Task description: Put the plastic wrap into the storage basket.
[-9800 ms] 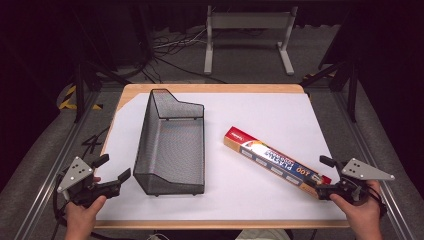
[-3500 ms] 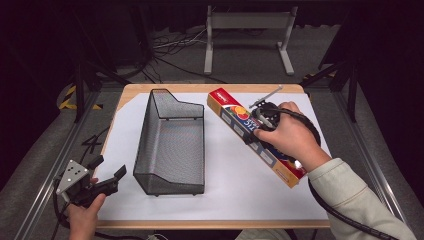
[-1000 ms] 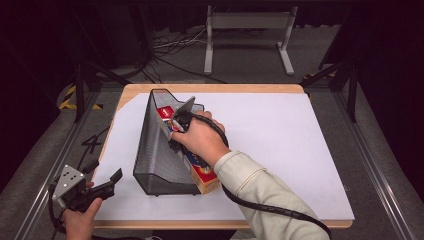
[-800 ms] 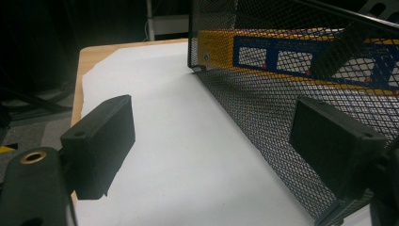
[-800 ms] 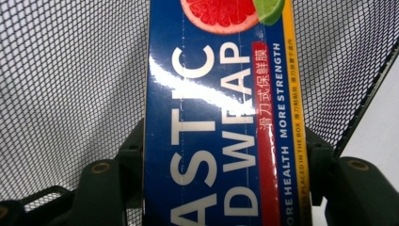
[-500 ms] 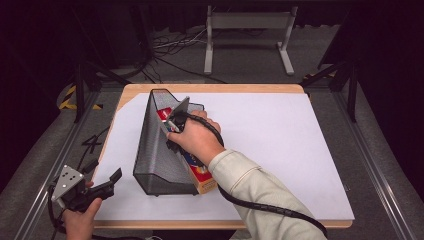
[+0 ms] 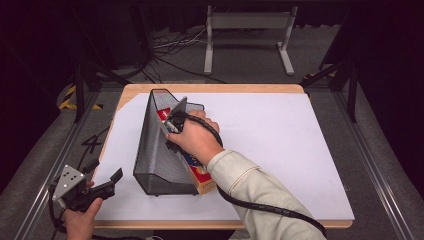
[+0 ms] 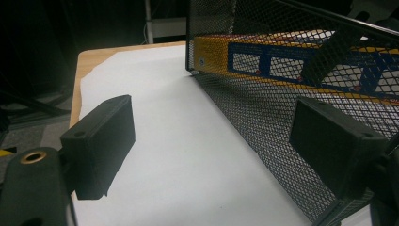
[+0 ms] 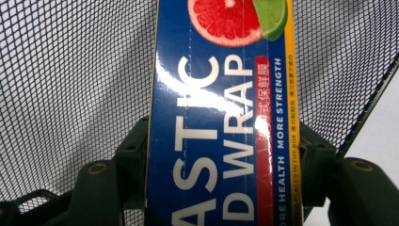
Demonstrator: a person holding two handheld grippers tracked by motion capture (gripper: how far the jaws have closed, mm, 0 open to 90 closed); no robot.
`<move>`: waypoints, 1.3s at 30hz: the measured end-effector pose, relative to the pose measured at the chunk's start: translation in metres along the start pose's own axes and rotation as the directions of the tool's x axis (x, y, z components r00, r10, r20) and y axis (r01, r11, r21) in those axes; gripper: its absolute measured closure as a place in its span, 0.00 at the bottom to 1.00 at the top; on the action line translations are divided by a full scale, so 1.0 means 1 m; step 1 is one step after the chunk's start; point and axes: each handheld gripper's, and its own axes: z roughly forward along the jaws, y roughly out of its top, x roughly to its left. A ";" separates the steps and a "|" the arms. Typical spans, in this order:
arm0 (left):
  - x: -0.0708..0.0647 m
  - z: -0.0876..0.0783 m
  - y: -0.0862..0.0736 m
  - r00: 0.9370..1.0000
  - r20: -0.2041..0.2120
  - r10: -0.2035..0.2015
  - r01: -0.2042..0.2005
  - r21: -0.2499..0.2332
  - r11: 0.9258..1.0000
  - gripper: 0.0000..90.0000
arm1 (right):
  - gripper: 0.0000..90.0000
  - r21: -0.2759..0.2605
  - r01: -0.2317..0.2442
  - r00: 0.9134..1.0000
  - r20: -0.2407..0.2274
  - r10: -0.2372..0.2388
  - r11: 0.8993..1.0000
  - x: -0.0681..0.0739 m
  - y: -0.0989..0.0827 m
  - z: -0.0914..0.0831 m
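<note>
the step in hand looks like letting go of the wrap box (image 7: 196, 170) now that it sits in the mesh tray (image 7: 155, 160). the box lies along the tray's right side, its far end deep against the tall back wall and its near end poking out past the low front lip. the right gripper (image 7: 172, 131) straddles the box near its middle; its jaws have just been opening, and in the right gripper view the pads flank the box (image 9: 221, 117) so closely that i cannot tell whether they have quite let go.

to do it well, i'd spread the jaws fully before lifting, so neither pad drags the box up or skews it. then draw the hand straight up and back, clear of the right wall of the tray, which stands close to the knuckles. the box overhangs the front, so a nudge there could tip or slide it.

the left gripper (image 7: 102, 182) rests at the near left of the table (image 7: 300, 150), jaws spread and empty, just beside the tray (image 8: 263, 122); it could steady the tray if it shifts.
</note>
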 end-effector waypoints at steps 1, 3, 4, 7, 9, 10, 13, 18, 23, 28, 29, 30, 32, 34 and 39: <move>0.000 0.000 0.000 1.000 0.000 0.000 0.000 0.003 1.000 0.17 | 0.40 -0.003 0.004 1.000 -0.003 -0.004 1.000 -0.001 0.000 0.000; 0.001 0.000 0.000 1.000 0.002 -0.003 0.003 0.007 1.000 0.17 | 0.34 -0.001 0.016 1.000 -0.002 -0.016 1.000 -0.003 -0.002 0.003; 0.001 0.000 0.000 1.000 0.005 -0.003 0.003 0.011 1.000 0.17 | 0.29 -0.012 0.026 1.000 -0.014 -0.026 1.000 -0.003 -0.004 0.005; 0.000 0.001 0.000 1.000 0.005 -0.008 0.008 0.011 1.000 0.17 | 0.29 -0.025 0.037 0.999 -0.027 -0.038 0.999 -0.003 -0.006 0.004; 0.000 0.001 0.000 1.000 0.006 -0.007 0.007 0.011 1.000 0.17 | 0.27 -0.030 0.036 0.999 -0.034 -0.037 0.999 -0.004 -0.006 0.002; 0.000 0.001 0.000 1.000 0.006 -0.007 0.006 0.011 1.000 0.17 | 0.25 -0.036 0.036 0.999 -0.039 -0.037 0.999 -0.005 -0.006 0.001; 0.000 0.001 0.000 1.000 0.006 -0.006 0.006 0.013 1.000 0.17 | 0.24 -0.049 0.042 0.998 -0.043 -0.044 0.998 -0.007 -0.006 -0.002; 0.000 0.002 0.000 1.000 0.004 -0.004 0.004 0.013 1.000 0.17 | 0.20 -0.130 0.075 0.995 -0.062 -0.084 0.989 -0.014 -0.007 -0.013; -0.001 0.004 0.001 1.000 0.003 -0.005 0.005 0.011 1.000 0.17 | 0.20 -0.232 0.087 0.991 -0.083 -0.109 0.969 -0.020 -0.010 -0.027; -0.002 0.006 0.001 1.000 0.004 -0.001 0.001 0.013 1.000 0.17 | 0.20 -0.325 0.093 0.985 -0.105 -0.134 0.941 -0.026 -0.015 -0.041; -0.002 0.007 0.001 1.000 0.004 0.000 0.000 0.013 1.000 0.17 | 0.20 -0.343 0.090 0.984 -0.112 -0.136 0.935 -0.027 -0.016 -0.044; -0.002 0.007 0.001 1.000 0.004 0.000 0.000 0.014 1.000 0.17 | 0.20 -0.363 0.091 0.982 -0.122 -0.144 0.927 -0.028 -0.018 -0.047; -0.002 0.006 0.001 1.000 0.001 -0.001 0.001 0.013 1.000 0.17 | 0.20 -0.398 0.096 0.978 -0.134 -0.161 0.912 -0.029 -0.021 -0.053; -0.002 0.006 0.001 1.000 0.001 0.001 -0.001 0.014 1.000 0.17 | 0.20 -0.414 0.103 0.976 -0.135 -0.173 0.904 -0.031 -0.023 -0.056; -0.001 0.006 0.001 1.000 -0.003 -0.001 0.001 0.011 1.000 0.17 | 0.20 -0.518 0.194 0.954 -0.099 -0.284 0.833 -0.038 -0.034 -0.065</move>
